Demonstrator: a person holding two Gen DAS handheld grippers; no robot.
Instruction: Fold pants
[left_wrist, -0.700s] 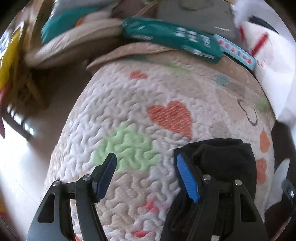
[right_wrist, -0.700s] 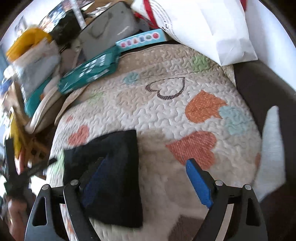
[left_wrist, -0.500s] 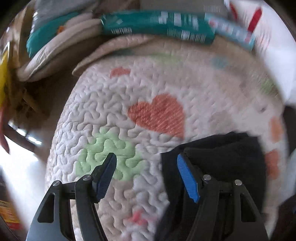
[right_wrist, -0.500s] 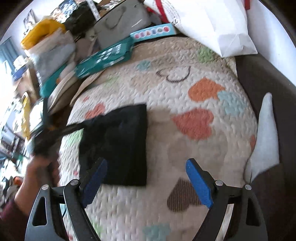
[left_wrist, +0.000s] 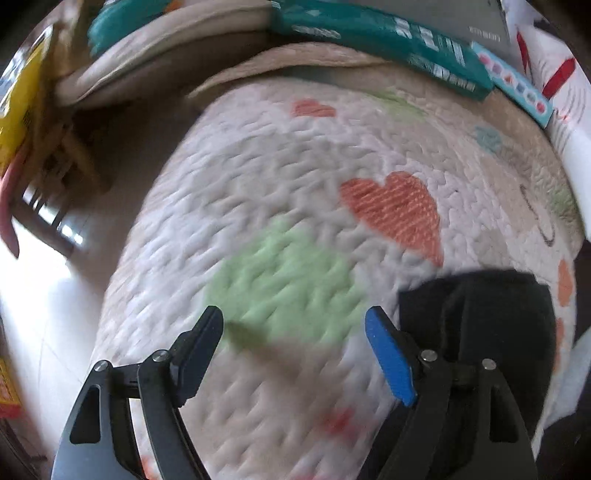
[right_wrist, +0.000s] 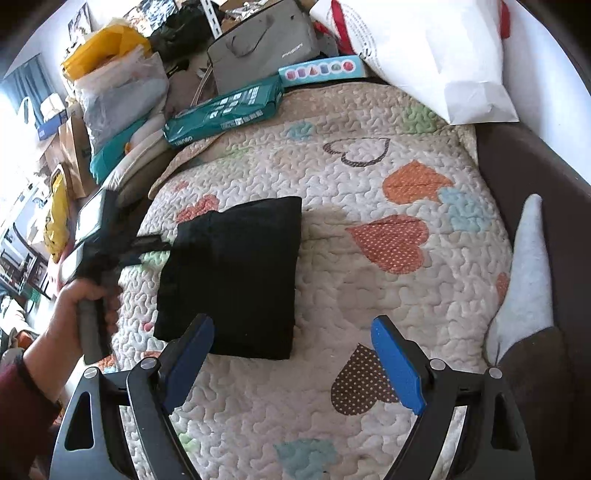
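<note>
The black pants (right_wrist: 236, 273) lie folded into a compact rectangle on the quilted heart-pattern bedspread (right_wrist: 369, 177). In the left wrist view they show at the lower right (left_wrist: 495, 317), partly behind the right finger. My left gripper (left_wrist: 295, 332) is open and empty above the quilt, left of the pants; it also shows in the right wrist view (right_wrist: 147, 245), held by a hand at the pants' left edge. My right gripper (right_wrist: 291, 343) is open and empty, raised above the quilt near the pants' front edge.
A teal package (right_wrist: 225, 110), a light blue box (right_wrist: 321, 70), a grey bag (right_wrist: 262, 48) and a white bag (right_wrist: 436, 55) line the far edge of the bed. A grey sock (right_wrist: 524, 273) lies at the right. Bags are piled at the left (right_wrist: 110, 85).
My right gripper has pulled back and up from the pants, showing the whole folded bundle. My left gripper has shifted left, off the pants. Both stay open.
</note>
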